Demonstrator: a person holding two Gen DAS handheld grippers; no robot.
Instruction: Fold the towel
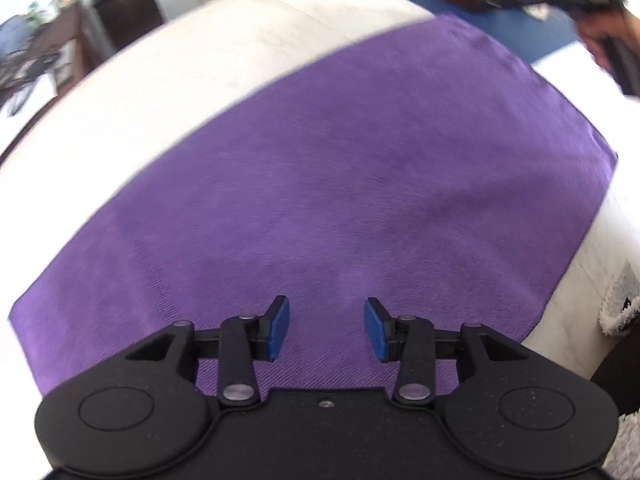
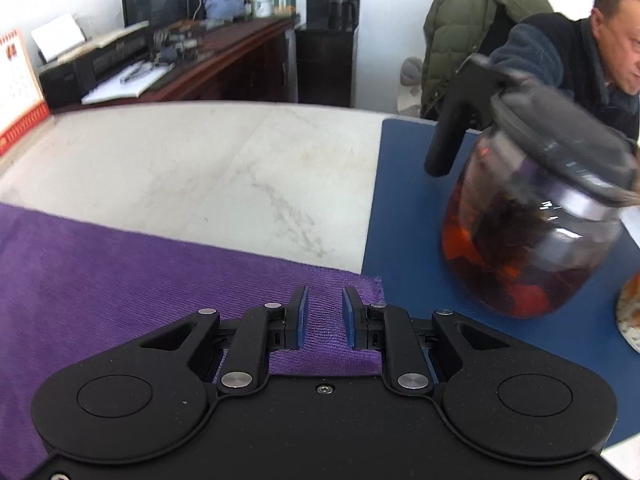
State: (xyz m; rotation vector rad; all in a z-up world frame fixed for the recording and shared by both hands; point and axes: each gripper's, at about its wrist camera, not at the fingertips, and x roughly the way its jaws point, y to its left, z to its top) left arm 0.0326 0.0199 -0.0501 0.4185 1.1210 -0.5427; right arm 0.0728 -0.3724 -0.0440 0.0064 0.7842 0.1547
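Observation:
A purple towel (image 1: 340, 184) lies spread flat on the white marble table (image 1: 180, 92). In the left wrist view my left gripper (image 1: 327, 308) hangs over the towel's near edge, its blue pads (image 1: 280, 328) wide apart with nothing between them. In the right wrist view my right gripper (image 2: 325, 296) hovers over the towel (image 2: 100, 272) at its right corner (image 2: 372, 284), beside a blue mat. Its pads stand a narrow gap apart, and the cloth shows flat below them, not pinched. The hand (image 1: 604, 32) that carries the right gripper appears blurred at the top right of the left wrist view.
A glass teapot (image 2: 532, 232) of dark red tea stands on the blue mat (image 2: 408, 220), close to the right of the towel's corner. A person (image 2: 560, 60) sits behind it. A dark desk (image 2: 224, 52) with office gear lies beyond the bare marble (image 2: 200, 160).

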